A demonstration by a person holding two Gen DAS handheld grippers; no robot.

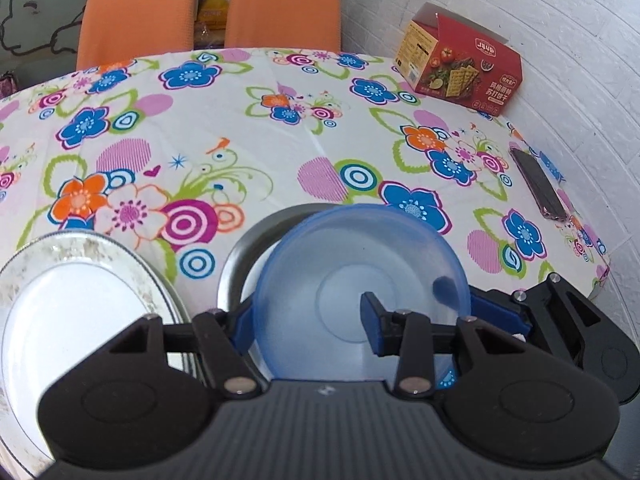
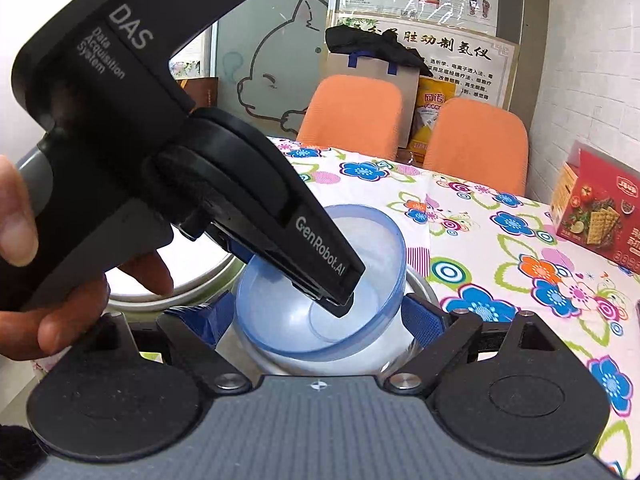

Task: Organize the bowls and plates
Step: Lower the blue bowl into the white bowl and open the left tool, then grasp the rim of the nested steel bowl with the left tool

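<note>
Gripping the blue bowl (image 1: 352,280) by its rim, one finger inside, the left gripper (image 2: 336,300) holds it over the grey-rimmed plate (image 1: 240,256) on the table (image 1: 240,140), the right gripper (image 2: 316,320) spread apart around it; next, I judge, comes lowering and letting go.
</note>
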